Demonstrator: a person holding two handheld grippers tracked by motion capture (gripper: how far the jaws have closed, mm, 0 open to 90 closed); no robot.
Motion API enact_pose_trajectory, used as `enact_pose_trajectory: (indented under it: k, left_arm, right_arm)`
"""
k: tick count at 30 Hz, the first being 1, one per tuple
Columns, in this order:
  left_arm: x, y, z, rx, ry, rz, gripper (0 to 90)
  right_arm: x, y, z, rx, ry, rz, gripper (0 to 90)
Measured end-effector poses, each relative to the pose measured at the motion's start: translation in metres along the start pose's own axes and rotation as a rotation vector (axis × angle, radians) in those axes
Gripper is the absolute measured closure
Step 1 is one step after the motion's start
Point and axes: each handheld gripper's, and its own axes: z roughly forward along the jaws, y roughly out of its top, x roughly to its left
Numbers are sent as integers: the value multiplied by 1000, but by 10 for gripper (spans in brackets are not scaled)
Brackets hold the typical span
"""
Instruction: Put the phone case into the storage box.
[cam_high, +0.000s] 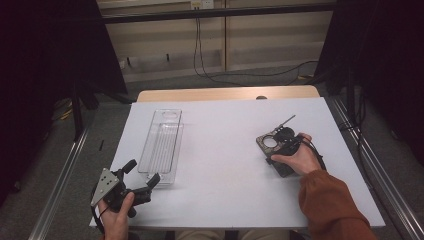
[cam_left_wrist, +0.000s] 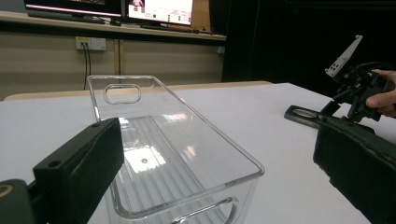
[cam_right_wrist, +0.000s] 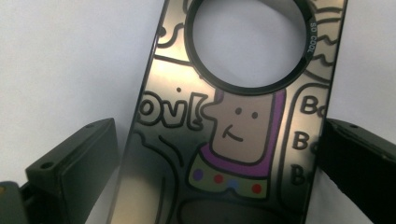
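Card (cam_right_wrist: 233, 121) between right gripper (cam_right_wrist: 219, 154) jaws, perhaps touching

One clear plastic bin (cam_high: 161, 147), one flat printed card with a round hole (cam_high: 274, 148), and two grippers.

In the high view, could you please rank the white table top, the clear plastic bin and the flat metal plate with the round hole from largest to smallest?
1. White table top, by far the largest.
2. Clear plastic bin, long and narrow.
3. Metal plate, smallest, though the right gripper covers part of it.
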Motion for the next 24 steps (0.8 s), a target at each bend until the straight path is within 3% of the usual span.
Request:
enact_pose_trajectory:
  k: [7, 16, 22, 24]
  left_arm:
    - [0, 0, 0, 0, -1, -1, 19]
    - [0, 0, 0, 2, -6, 3, 19]
    - [0, 0, 1, 3, -8, 4, 19]
    - [-1, 0, 1, 1, -3, 3, 19]
  right_arm:
    - [2, 0, 1, -2, -7, 20, 0]
    - [1, 1, 1, 6, -4, 1, 0]
    - [1, 3, -2, 28, -13, 6, 42]
    - [2, 2, -2, 14, -6, 8, 58]
